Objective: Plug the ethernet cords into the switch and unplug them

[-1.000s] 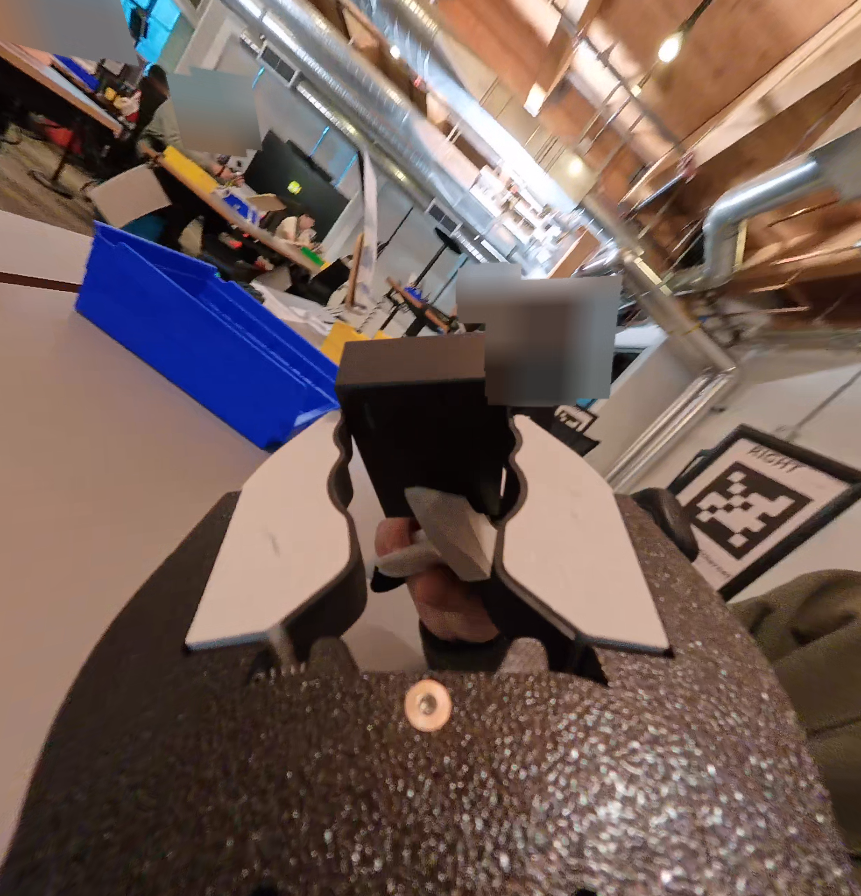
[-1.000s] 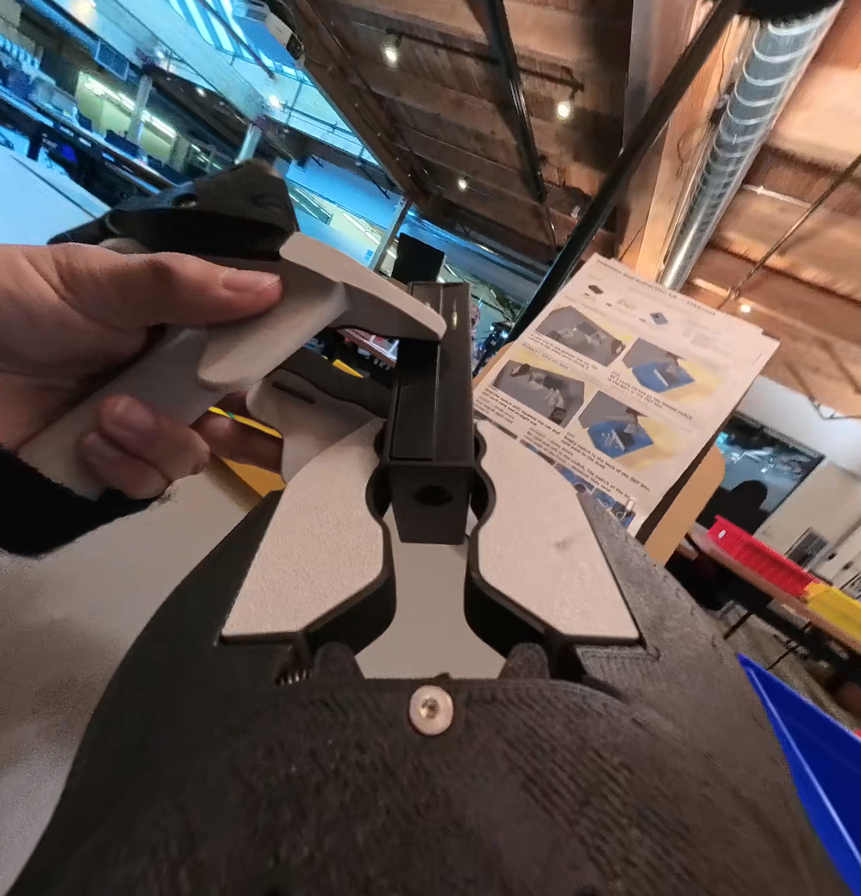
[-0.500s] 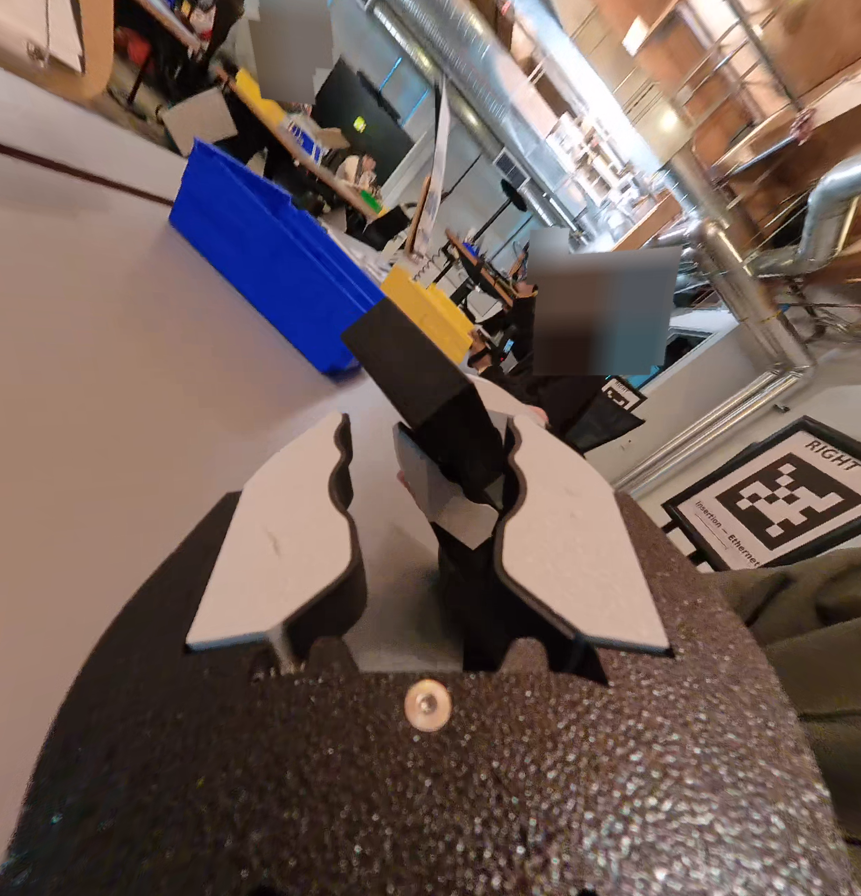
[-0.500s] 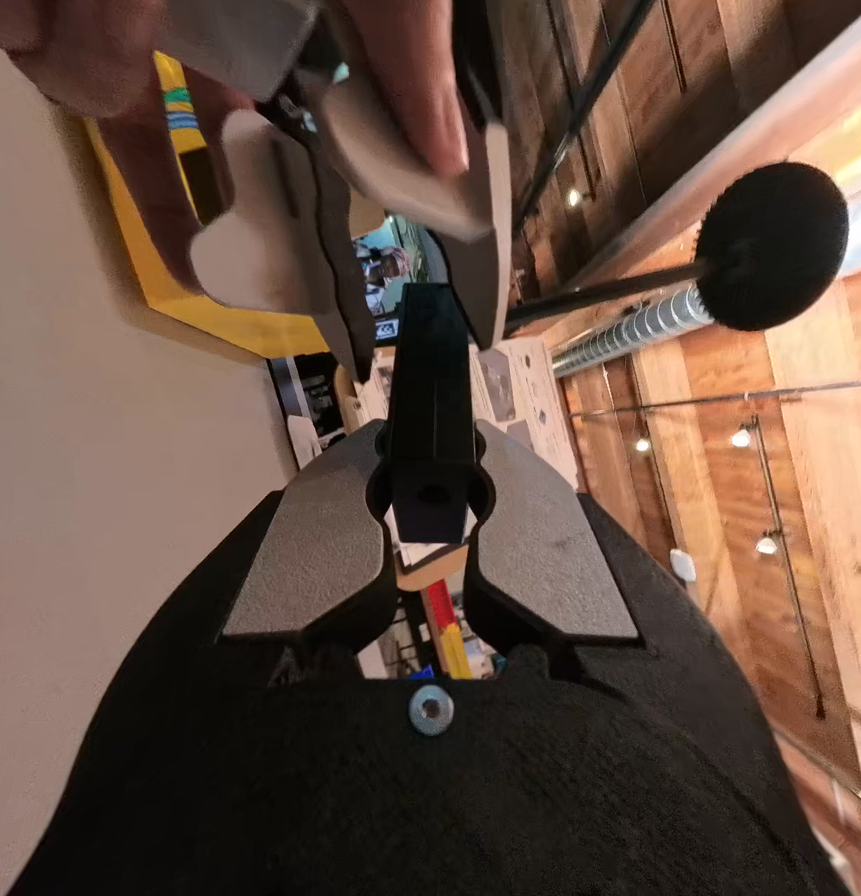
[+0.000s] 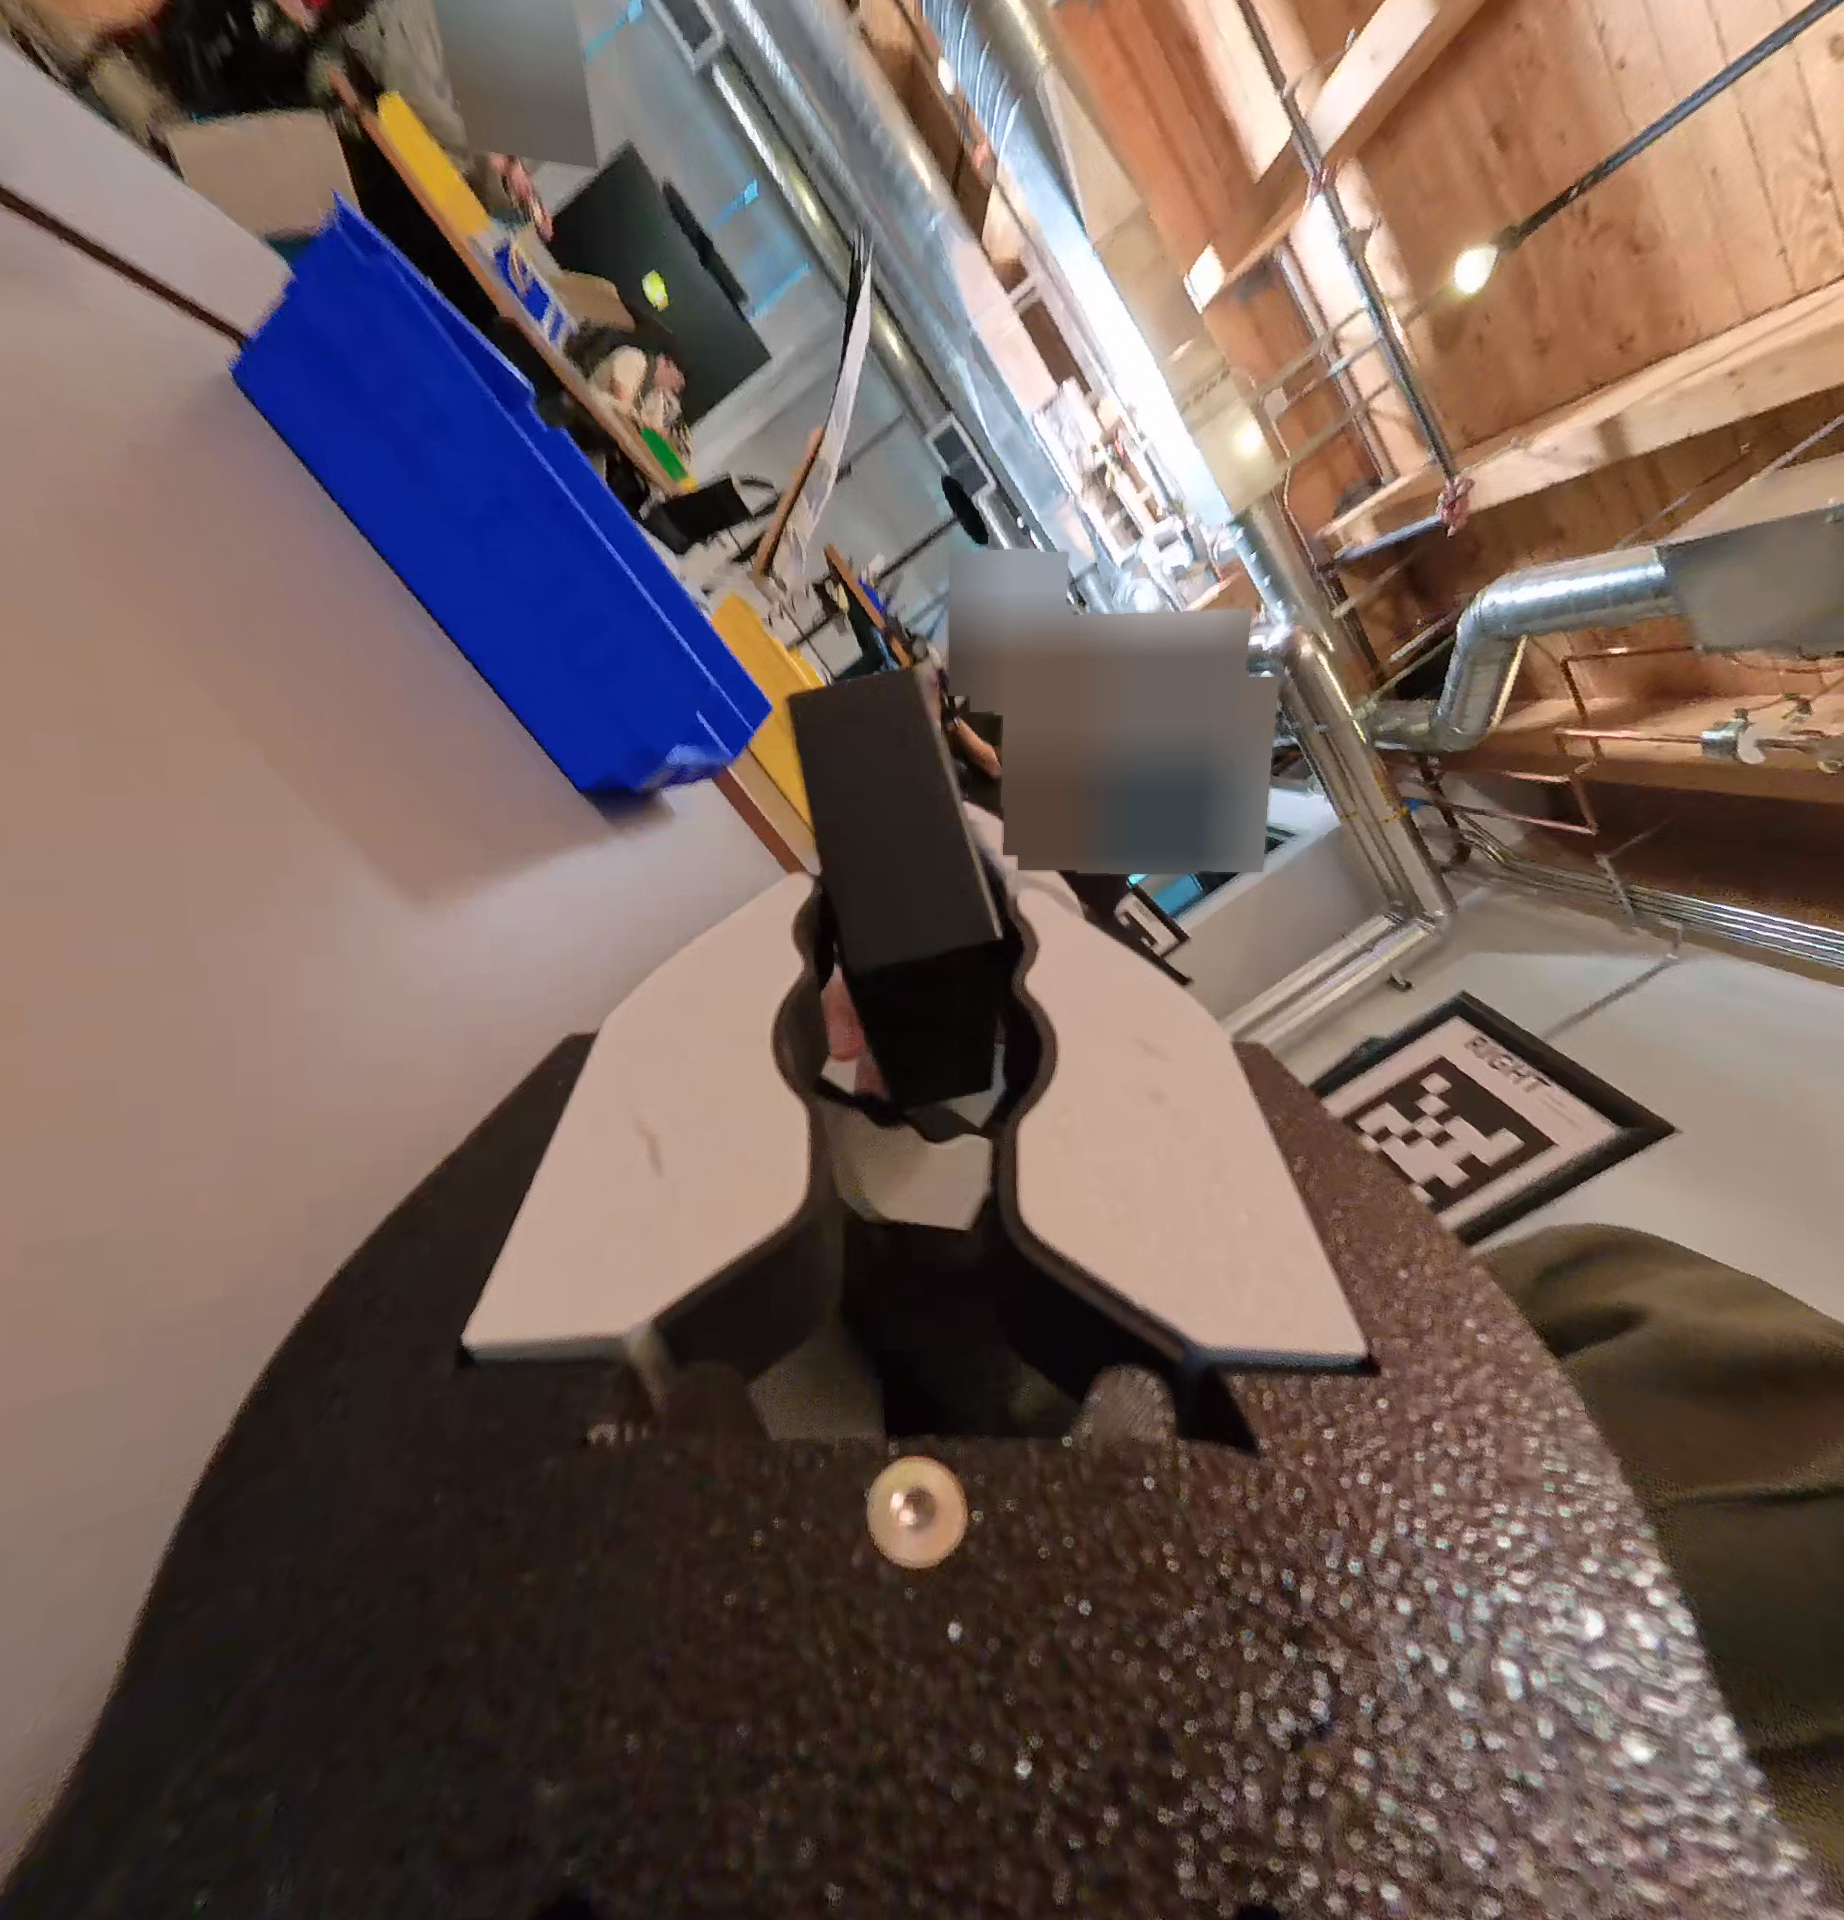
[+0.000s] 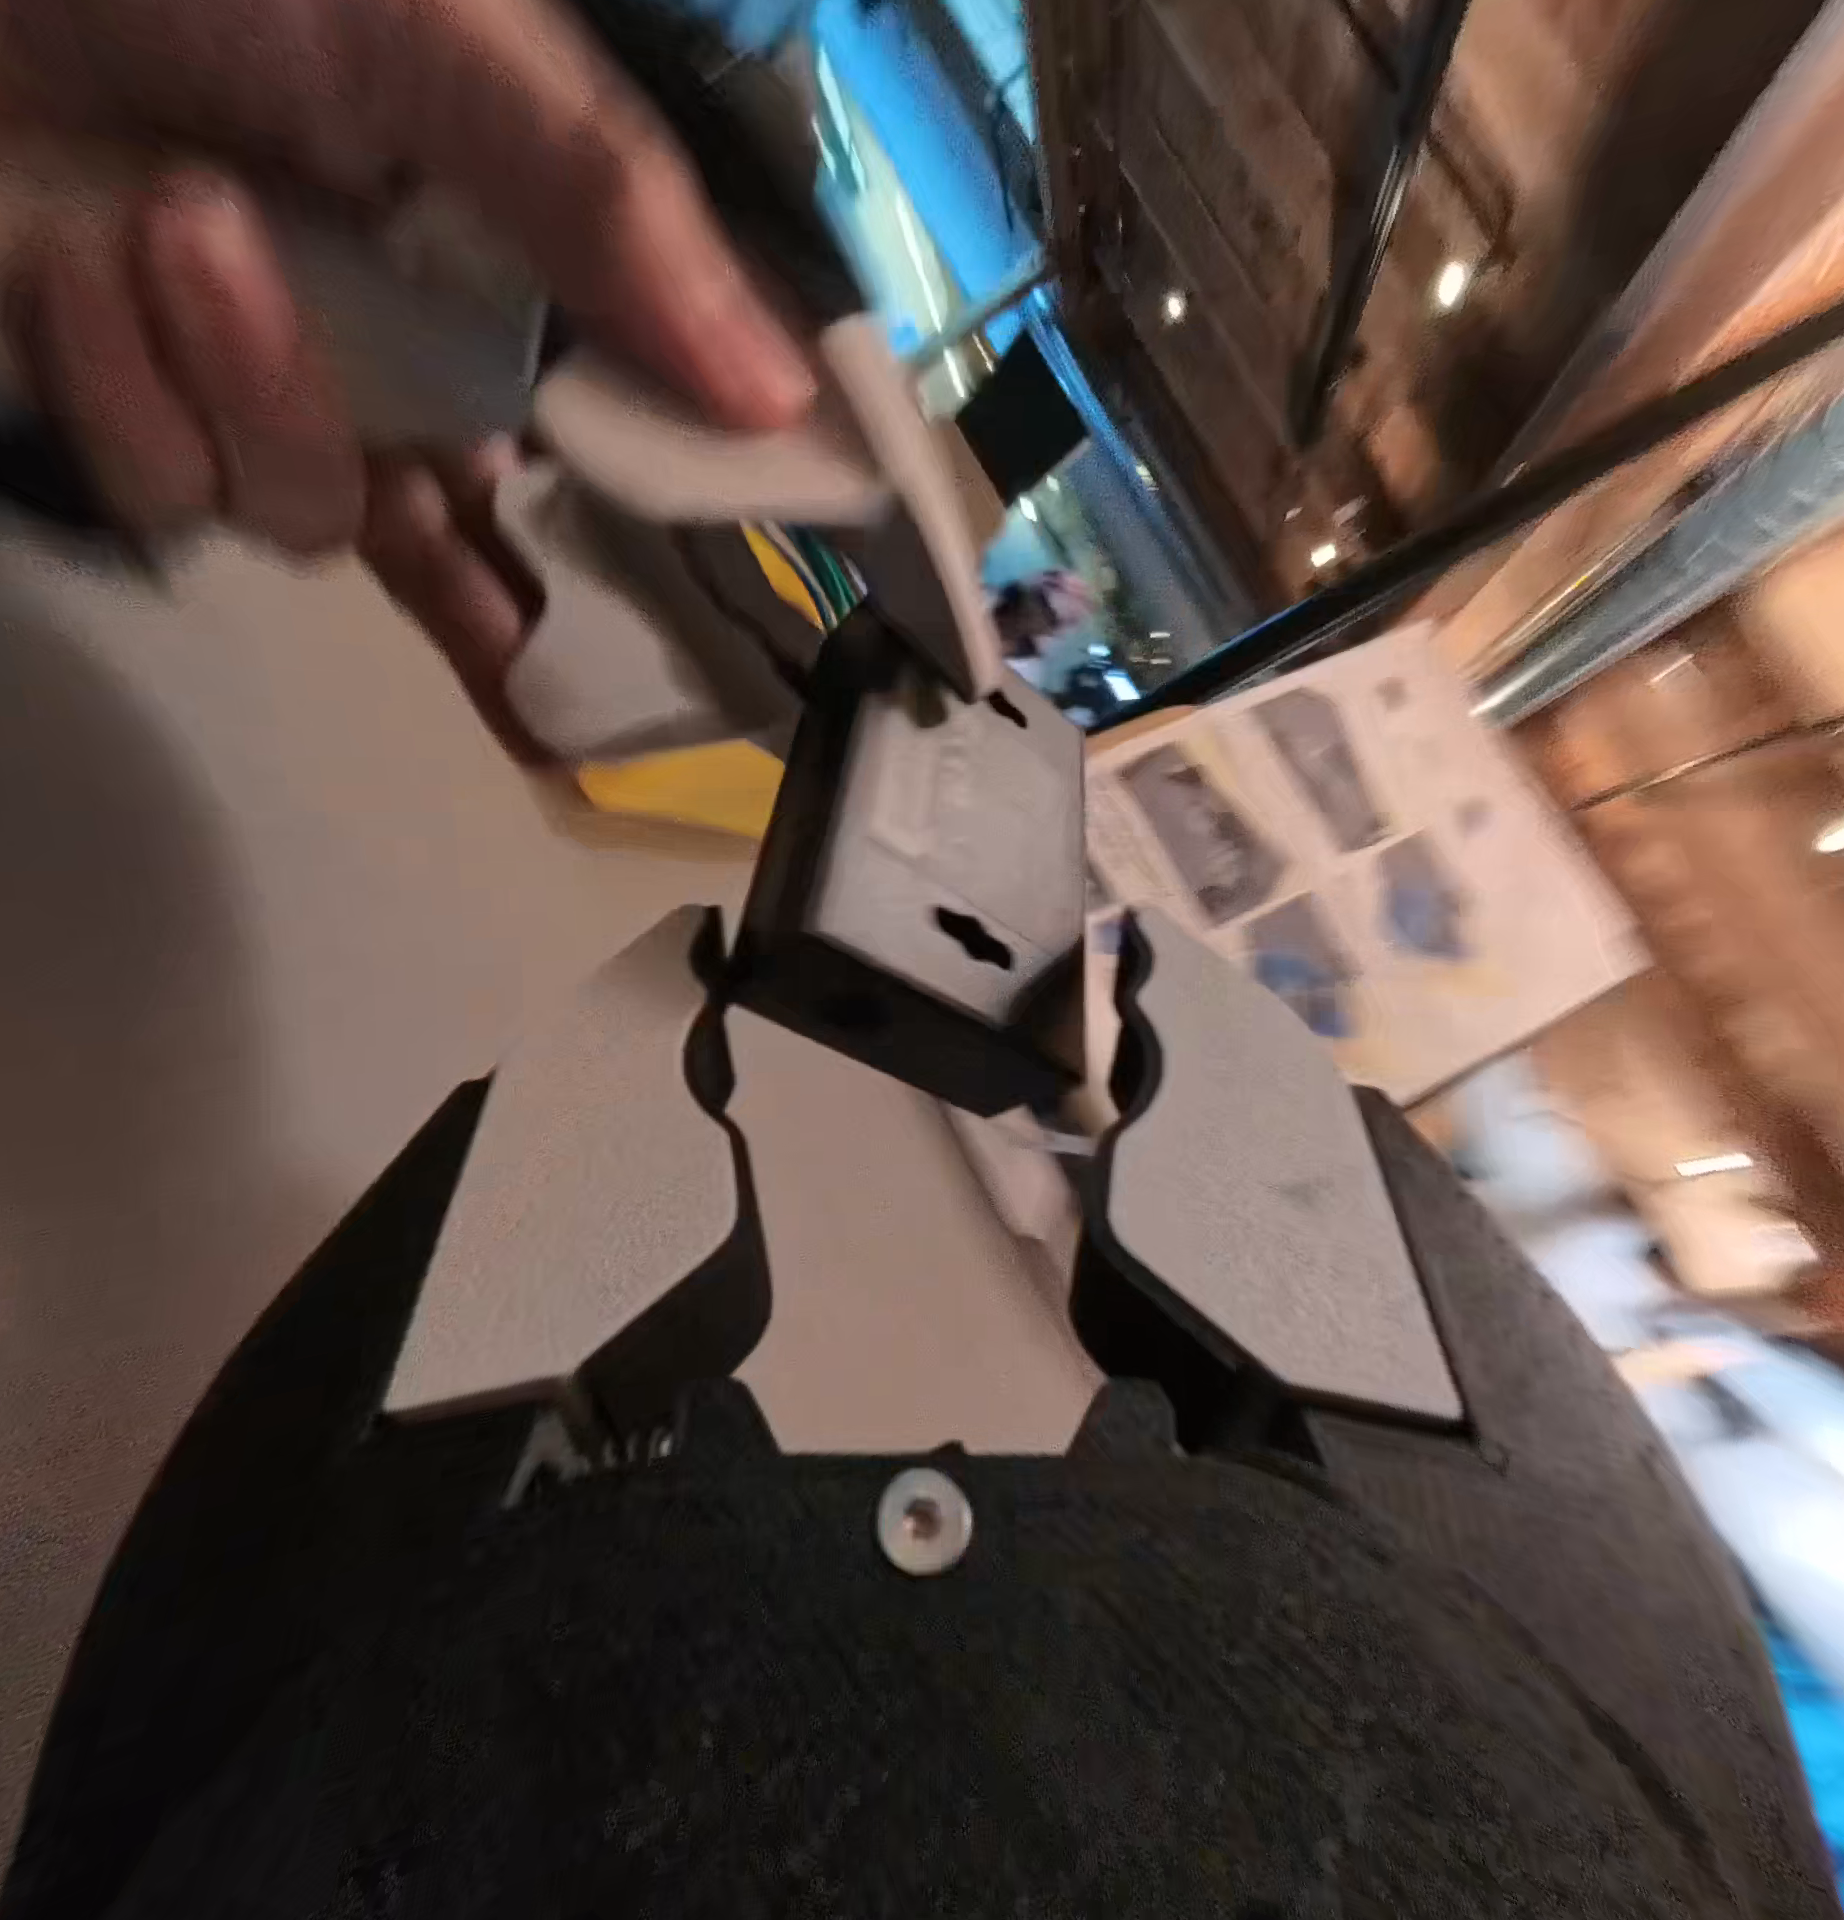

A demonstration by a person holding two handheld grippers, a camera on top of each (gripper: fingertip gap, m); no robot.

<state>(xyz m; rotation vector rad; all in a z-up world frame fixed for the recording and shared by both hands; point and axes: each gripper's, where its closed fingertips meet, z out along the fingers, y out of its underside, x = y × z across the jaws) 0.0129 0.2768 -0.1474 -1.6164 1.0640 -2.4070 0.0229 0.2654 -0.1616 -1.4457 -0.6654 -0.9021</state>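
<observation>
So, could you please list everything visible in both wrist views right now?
switch: one, black, clamped in the left gripper
bin: one, blue, far on the table
yellow bin: one, behind the blue one
table: one, white
marker board: one, black-and-white, right
instruction sheet: one, white, propped at right
sleeve: one, olive, lower right
hand: one, holding the left gripper
left gripper: closed
right gripper: open

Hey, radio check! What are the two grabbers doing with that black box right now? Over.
Left hand-held gripper shut on the black switch. Right hand-held gripper open, switch end loose between its fingers. No ethernet cords visible. Right view blurred. Over.
</observation>
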